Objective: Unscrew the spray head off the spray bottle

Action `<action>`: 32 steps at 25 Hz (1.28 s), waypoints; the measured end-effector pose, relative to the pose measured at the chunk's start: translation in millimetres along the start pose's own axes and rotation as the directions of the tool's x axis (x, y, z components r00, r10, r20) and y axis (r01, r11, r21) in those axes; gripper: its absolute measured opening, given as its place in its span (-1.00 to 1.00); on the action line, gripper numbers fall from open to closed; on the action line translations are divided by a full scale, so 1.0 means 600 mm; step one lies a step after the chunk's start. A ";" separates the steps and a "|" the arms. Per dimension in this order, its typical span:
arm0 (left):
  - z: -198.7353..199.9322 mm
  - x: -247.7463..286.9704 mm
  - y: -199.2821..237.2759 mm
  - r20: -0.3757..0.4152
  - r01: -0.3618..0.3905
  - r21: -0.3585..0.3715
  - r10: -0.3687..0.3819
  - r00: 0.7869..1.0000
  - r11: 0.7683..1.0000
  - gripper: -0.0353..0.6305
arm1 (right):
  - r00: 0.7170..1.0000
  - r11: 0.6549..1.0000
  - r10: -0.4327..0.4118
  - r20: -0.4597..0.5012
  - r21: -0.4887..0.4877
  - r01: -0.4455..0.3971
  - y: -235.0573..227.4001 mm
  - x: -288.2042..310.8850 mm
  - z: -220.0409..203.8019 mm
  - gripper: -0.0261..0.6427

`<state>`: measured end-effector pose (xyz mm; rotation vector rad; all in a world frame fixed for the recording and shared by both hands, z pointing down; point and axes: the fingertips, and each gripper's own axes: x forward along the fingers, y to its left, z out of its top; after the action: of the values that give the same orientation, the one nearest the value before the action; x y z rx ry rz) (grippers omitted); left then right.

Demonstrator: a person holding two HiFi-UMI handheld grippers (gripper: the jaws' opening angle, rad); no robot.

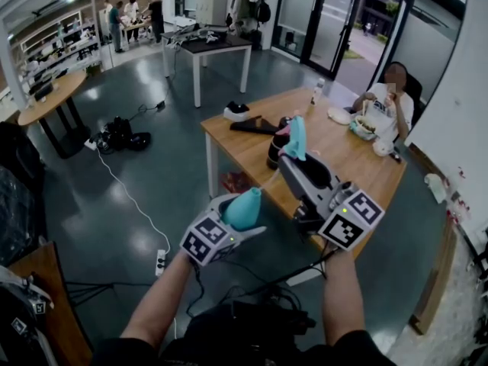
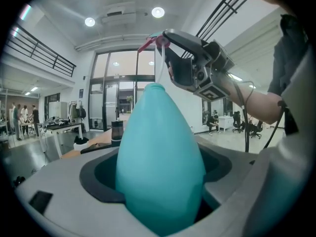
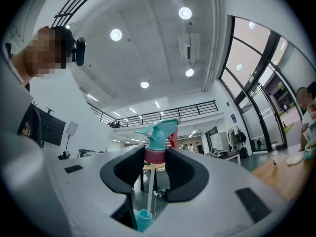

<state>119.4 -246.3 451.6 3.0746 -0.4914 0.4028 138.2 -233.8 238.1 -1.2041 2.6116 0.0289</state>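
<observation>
Plainly, the spray bottle (image 2: 160, 167) is a smooth, matte teal body shaped like a teardrop, wide low down and tapering to a narrow open neck. The left gripper (image 1: 244, 216) is clamped on its belly, dark pads pressed against both sides, holding it upright in the air close to the person. Just above and to the right, the right gripper (image 1: 290, 155) grips the spray head (image 3: 159, 130) by its dull pink collar (image 3: 154, 154). The head is hard teal plastic with a pointed nozzle and a reddish trigger. It sits clear of the neck, and its thin pale tube (image 3: 149, 191) hangs straight down toward the bottle's mouth. Beyond them stands a wooden table (image 1: 358, 158) with white legs on a glossy dark grey floor (image 1: 152, 166). Tall glass doors line the far side of the room.
</observation>
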 end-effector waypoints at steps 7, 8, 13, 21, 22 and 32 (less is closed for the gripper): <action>-0.018 -0.005 0.025 -0.033 -0.062 -0.019 0.061 0.998 0.998 0.41 | 0.999 1.000 -0.023 0.031 -0.010 0.024 -0.005 -0.007 0.018 -0.53; -0.017 -0.006 0.030 -0.031 -0.078 -0.025 0.077 0.997 0.997 0.41 | 0.999 0.999 -0.033 0.032 -0.015 0.033 -0.007 -0.008 0.017 -0.52; 0.012 -0.015 0.048 0.014 -0.140 -0.045 0.141 0.990 0.989 0.41 | 0.994 0.992 -0.107 0.000 -0.061 0.107 -0.024 -0.016 -0.012 -0.52; 0.071 -0.027 0.061 0.074 -0.181 -0.018 0.181 0.981 0.983 0.41 | 0.977 0.975 -0.206 -0.047 -0.090 0.202 -0.056 -0.032 -0.065 -0.53; 0.072 -0.028 0.062 0.071 -0.187 -0.023 0.188 0.980 0.982 0.41 | 0.973 0.971 -0.224 -0.053 -0.092 0.219 -0.059 -0.035 -0.071 -0.53; 0.093 -0.034 0.066 0.090 -0.221 -0.043 0.224 0.970 0.974 0.41 | 0.945 0.947 -0.320 -0.069 -0.068 0.315 -0.077 -0.056 -0.118 -0.52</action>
<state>102.8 -280.0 391.3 3.0265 -0.8423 0.2482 177.7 -248.2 319.2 -1.6645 2.4617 -0.0089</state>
